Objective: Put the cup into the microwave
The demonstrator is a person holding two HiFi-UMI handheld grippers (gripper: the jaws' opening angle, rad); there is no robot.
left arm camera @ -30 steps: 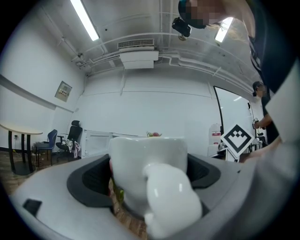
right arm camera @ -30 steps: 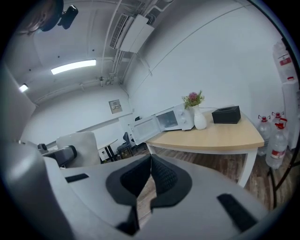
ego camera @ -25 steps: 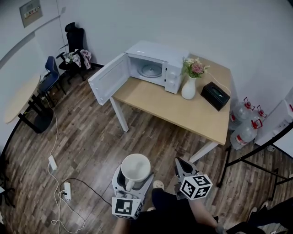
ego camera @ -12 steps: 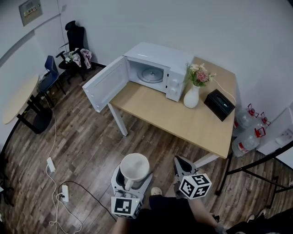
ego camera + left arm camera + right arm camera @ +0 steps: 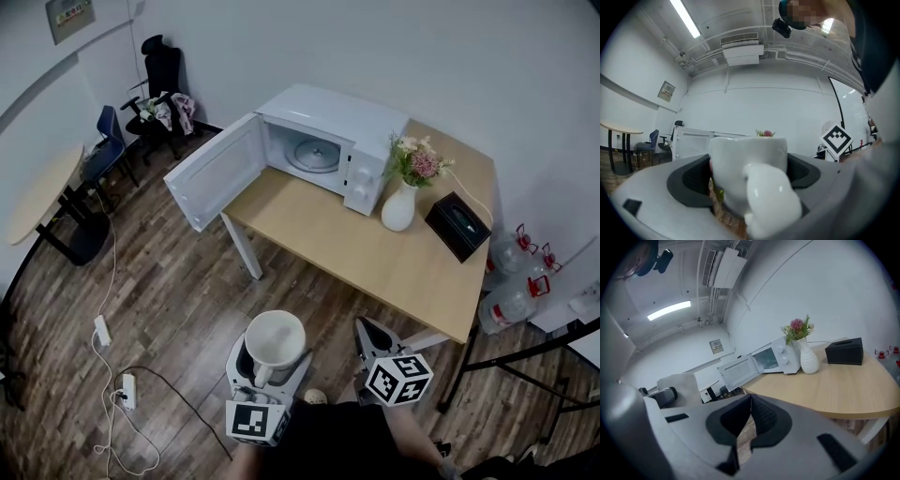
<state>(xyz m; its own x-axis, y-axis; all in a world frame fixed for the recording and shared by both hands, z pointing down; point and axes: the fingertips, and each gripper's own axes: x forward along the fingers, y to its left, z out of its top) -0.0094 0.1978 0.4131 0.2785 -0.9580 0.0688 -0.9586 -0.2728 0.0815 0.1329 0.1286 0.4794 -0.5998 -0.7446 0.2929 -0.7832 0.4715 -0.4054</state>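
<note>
A white cup [image 5: 274, 343] sits upright between the jaws of my left gripper [image 5: 272, 349], which is shut on it; in the left gripper view the cup [image 5: 749, 178] fills the middle with its handle facing the camera. My right gripper [image 5: 367, 330] is shut with nothing in it, its pads meeting [image 5: 749, 408]. Both are held low over the floor, short of the table. The white microwave [image 5: 328, 145] stands on the far left of the wooden table [image 5: 375, 246] with its door [image 5: 214, 172] swung wide open and its glass turntable [image 5: 314, 155] bare.
A white vase of flowers [image 5: 400, 202] and a black tissue box [image 5: 458, 226] stand right of the microwave. Water bottles [image 5: 511, 291] lie on the floor at the right, a power strip and cables [image 5: 120, 389] at the left, chairs [image 5: 164, 94] at the back.
The head view has shifted so the table and microwave sit a little further right and lower. Both grippers keep their places and the cup stays held.
</note>
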